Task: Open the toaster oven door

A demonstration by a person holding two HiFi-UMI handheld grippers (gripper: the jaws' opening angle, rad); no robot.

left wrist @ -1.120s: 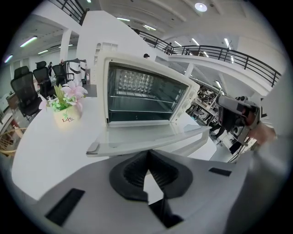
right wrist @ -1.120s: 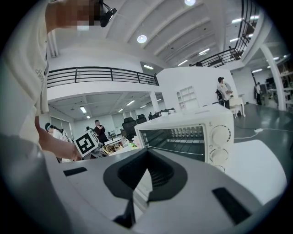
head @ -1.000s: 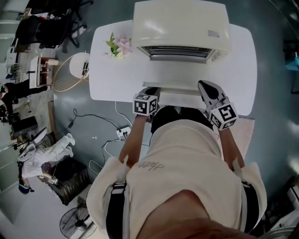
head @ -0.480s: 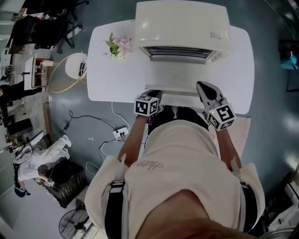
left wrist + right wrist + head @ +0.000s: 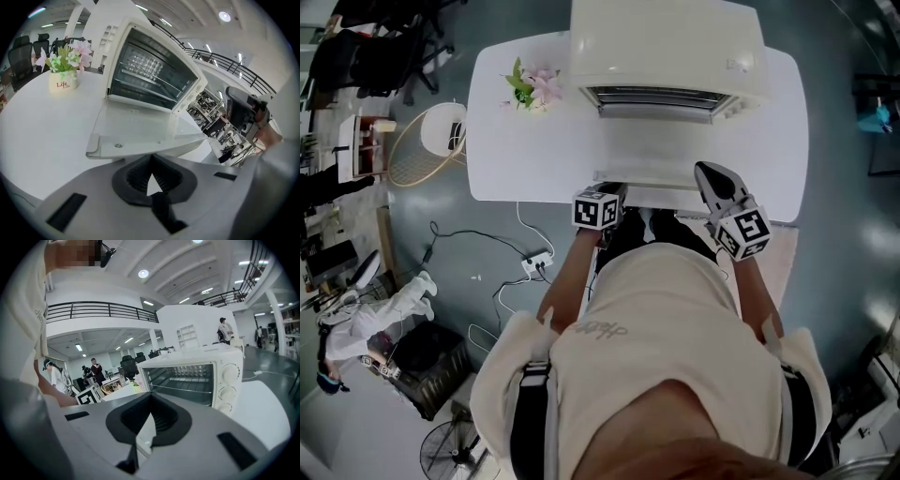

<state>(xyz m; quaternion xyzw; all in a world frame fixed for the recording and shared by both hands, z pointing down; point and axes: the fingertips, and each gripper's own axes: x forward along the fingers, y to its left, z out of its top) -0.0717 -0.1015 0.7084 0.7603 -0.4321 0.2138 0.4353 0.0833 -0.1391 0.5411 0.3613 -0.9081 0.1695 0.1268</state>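
Observation:
A cream toaster oven (image 5: 666,47) stands at the back of the white table (image 5: 525,159). Its glass door (image 5: 656,155) lies folded down flat, and wire racks show inside. My left gripper (image 5: 612,192) is at the door's front left corner, by the table's near edge. In the left gripper view the door (image 5: 140,129) passes just above the gripper (image 5: 151,176), which is shut with nothing between its pads. My right gripper (image 5: 705,172) hovers near the door's right end. The right gripper view shows this gripper (image 5: 149,420) shut and empty, facing the open oven (image 5: 197,376).
A small pot of pink flowers (image 5: 532,89) sits on the table left of the oven, also visible as the pot (image 5: 63,77). The oven's knobs (image 5: 228,376) are on its right side. Cables and a wicker basket (image 5: 422,141) lie on the floor to the left.
The door stays down flat. Both grippers stay shut near its front edge and have hardly moved; only the head view has shifted slightly.

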